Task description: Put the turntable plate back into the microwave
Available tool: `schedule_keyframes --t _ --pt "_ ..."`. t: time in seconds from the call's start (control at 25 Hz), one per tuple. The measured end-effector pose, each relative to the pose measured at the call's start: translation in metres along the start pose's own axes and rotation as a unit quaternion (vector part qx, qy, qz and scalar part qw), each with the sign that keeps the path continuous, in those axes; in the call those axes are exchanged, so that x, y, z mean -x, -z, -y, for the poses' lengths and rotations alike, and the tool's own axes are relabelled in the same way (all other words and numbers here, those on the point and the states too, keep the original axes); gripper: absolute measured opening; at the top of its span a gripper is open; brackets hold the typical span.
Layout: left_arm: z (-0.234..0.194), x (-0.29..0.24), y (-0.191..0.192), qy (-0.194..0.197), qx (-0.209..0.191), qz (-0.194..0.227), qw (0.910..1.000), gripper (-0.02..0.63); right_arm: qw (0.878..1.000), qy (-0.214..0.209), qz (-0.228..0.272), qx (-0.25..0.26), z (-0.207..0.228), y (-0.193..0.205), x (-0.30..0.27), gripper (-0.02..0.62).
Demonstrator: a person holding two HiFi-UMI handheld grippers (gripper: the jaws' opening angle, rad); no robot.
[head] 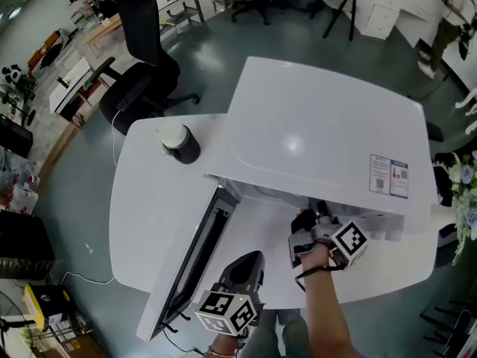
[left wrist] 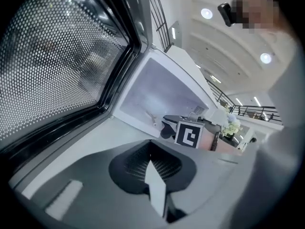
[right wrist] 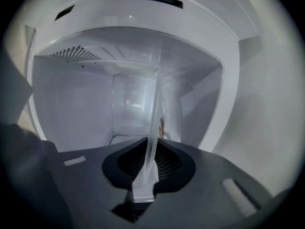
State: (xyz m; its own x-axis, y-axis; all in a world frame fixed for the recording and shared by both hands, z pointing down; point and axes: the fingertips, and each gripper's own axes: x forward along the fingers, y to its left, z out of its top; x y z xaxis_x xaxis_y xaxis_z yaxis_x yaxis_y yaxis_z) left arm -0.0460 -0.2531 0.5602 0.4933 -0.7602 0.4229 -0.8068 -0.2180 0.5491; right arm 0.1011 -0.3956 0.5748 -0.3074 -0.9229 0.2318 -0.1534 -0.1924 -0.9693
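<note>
The white microwave (head: 320, 133) stands on a white table (head: 141, 200), its door (head: 195, 256) swung open to the left. My right gripper (head: 308, 224) reaches into the opening below the microwave's top. In the right gripper view the right gripper (right wrist: 145, 175) is shut on the clear glass turntable plate (right wrist: 153, 128), which shows edge-on inside the white cavity (right wrist: 81, 104). The plate is hidden in the head view. My left gripper (head: 250, 259) hangs by the door's near end, and in its own view the left gripper (left wrist: 155, 175) is shut with nothing in it.
A black jar with a white lid (head: 179, 142) stands on the table left of the microwave. The door's mesh window (left wrist: 57, 56) fills the left of the left gripper view. A black office chair (head: 141, 73) stands behind the table, flowers (head: 466, 192) at the right.
</note>
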Motion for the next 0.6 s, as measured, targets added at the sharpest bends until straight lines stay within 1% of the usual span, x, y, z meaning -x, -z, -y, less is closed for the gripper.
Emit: schedule_keyframes --t 0.12,0.28,0.36,0.52,0.6 --pt "0.004 0.0 -0.002 0.002 0.0 0.001 1.0 0.0 1.0 0.018 -0.008 0.008 -0.002 0.0 0.0 0.049" --pt "0.007 0.0 -0.005 0.006 -0.003 0.004 1.0 0.0 0.998 0.038 -0.024 0.042 -0.005 0.002 -0.004 0.054" --pt "0.009 0.0 -0.007 0.009 -0.005 0.005 0.9999 0.0 0.997 0.049 -0.028 0.044 -0.005 0.003 -0.004 0.058" --pt "0.013 0.002 -0.008 0.011 -0.007 0.008 0.9999 0.0 0.996 0.06 -0.037 0.051 -0.006 0.004 -0.005 0.104" --pt "0.012 0.002 -0.008 0.011 -0.007 0.009 0.9999 0.0 0.996 0.065 -0.043 0.054 -0.006 0.005 -0.005 0.113"
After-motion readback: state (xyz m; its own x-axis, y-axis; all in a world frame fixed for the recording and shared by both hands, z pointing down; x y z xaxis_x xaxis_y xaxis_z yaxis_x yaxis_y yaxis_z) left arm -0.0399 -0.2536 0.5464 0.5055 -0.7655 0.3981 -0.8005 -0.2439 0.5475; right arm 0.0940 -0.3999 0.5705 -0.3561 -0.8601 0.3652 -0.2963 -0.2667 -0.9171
